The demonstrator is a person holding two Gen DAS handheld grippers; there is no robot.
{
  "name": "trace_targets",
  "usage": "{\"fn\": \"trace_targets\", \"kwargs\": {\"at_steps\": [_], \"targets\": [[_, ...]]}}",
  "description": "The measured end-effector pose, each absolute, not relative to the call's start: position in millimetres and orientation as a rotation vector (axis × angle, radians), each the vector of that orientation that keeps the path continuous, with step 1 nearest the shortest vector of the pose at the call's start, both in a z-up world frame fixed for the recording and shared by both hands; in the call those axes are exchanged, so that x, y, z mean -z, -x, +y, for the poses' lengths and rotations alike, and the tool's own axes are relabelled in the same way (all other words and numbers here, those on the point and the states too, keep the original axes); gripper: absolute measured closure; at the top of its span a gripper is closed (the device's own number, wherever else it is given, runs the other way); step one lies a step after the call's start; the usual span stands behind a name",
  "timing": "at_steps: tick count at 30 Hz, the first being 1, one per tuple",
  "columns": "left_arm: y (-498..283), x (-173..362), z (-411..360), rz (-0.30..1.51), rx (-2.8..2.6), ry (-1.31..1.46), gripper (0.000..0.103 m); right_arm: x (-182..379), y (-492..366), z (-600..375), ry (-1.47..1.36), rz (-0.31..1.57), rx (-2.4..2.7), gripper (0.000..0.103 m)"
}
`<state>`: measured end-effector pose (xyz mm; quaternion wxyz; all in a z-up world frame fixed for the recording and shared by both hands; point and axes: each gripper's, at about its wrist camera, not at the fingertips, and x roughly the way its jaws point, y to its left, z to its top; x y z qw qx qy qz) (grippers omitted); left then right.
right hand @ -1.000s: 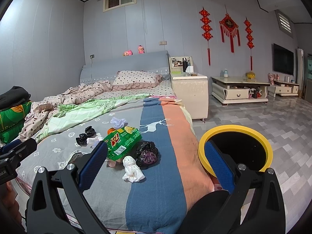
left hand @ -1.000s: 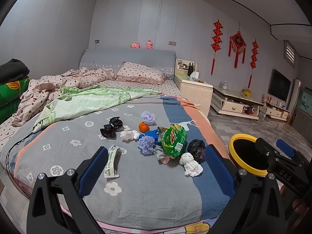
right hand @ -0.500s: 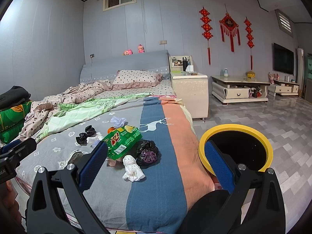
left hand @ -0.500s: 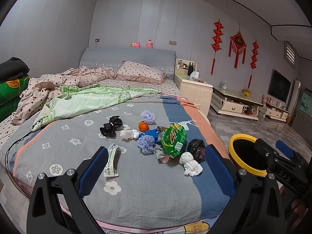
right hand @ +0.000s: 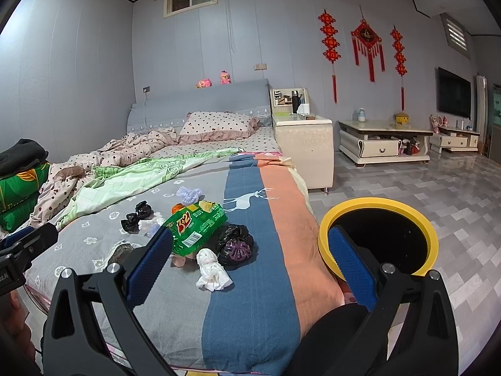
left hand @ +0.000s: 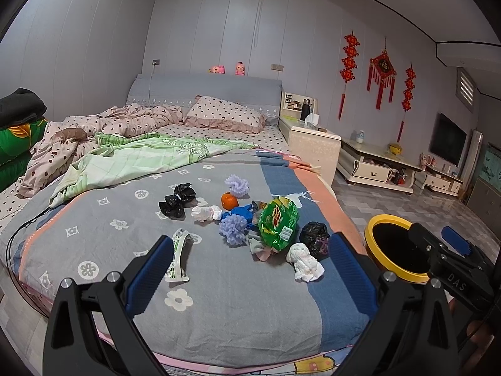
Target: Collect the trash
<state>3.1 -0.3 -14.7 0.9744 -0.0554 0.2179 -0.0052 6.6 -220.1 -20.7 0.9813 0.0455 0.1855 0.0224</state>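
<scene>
Across the middle of the left wrist view, on the grey patterned bed (left hand: 103,235), the trash lies uncollected: a green snack bag (left hand: 278,222), a white tissue wad (left hand: 305,263), a black bag (left hand: 314,236), a second black bag (left hand: 177,200), two lilac pompoms (left hand: 231,228), an orange (left hand: 229,200) and a flat wrapper (left hand: 178,255). At lower right stands the yellow-rimmed bin (left hand: 377,219), and what shows of its inside looks dark and empty, so I judge the job barely begun, with every piece left to do. Both tongs are spread wide and carry nothing. Seen from the left gripper (left hand: 247,266), the pile sits just above and between its blue pads, the wrapper beside the left pad. Seen from the right gripper (right hand: 250,260), tissue and black bag lie between the pads at centre frame, while the bin sits behind the right pad.
</scene>
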Motion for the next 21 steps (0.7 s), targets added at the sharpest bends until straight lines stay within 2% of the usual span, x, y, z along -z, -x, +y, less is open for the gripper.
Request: {"fn": "trace_targets", "kwargs": {"at_steps": [21], "targets": [[-3.6,18.0,0.2,0.446,0.012,0.119,0.007,36.2,-9.0,-217.7,-0.093,0.393,-0.046,0.008]]}}
